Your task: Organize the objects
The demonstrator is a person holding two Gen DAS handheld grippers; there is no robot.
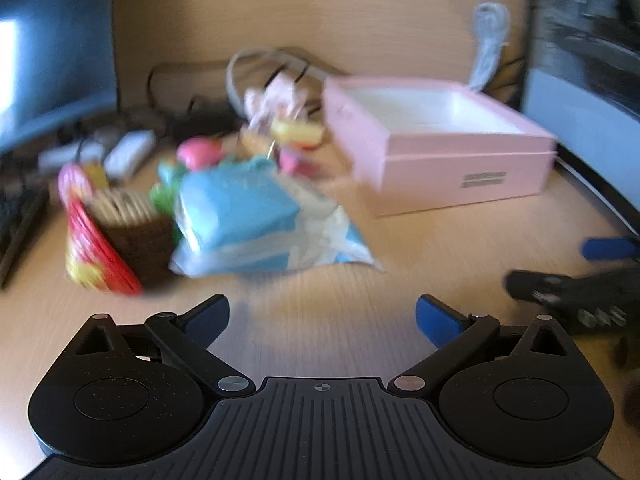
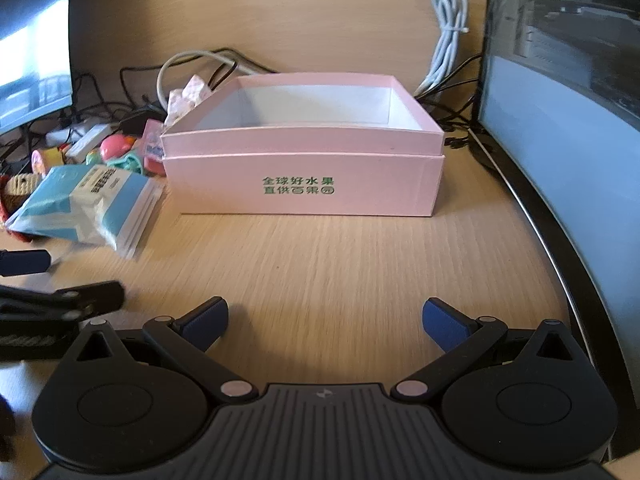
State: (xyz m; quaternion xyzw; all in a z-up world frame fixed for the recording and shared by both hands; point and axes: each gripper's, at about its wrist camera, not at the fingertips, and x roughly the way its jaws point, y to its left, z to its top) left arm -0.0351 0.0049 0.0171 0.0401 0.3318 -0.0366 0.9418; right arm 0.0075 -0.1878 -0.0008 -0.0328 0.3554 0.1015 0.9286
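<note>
Wooden desk [image 2: 340,272] underneath everything, grain running toward the far edge. Monitor [image 2: 568,92] at 2 o'clock in the right wrist view, second screen [image 2: 32,48] at 10 o'clock.

Pink box [image 2: 304,168] at 12 o'clock in the right wrist view, lid off, white inside, nothing visible in it, green print on the near wall. Same box [image 1: 432,148] at 1 o'clock in the left wrist view, blurred.

Blue-and-white pack [image 2: 88,208] at 9 o'clock in the right wrist view, lying flat just left of the box; in the left wrist view pack [image 1: 248,224] at 11 o'clock, smeared by motion. Red-rimmed basket [image 1: 104,236] at 10 o'clock, touching the pack's left side, brown woven block inside. Small toys [image 1: 288,136] in pink, yellow and green heaped behind the pack, near the box's left wall; too blurred to name singly. White cable [image 2: 448,36] coiled at 1 o'clock behind the box, dark wires [image 2: 132,92] tangled at 11 o'clock.

Left gripper [image 1: 322,316] low over bare desk, jaws spread wide, blue pads apart, nothing between. Right gripper [image 2: 325,318] likewise spread wide, holding nothing, box straight ahead. Right gripper's finger also at 3 o'clock in the left wrist view; left one's at 9 o'clock in the right.
</note>
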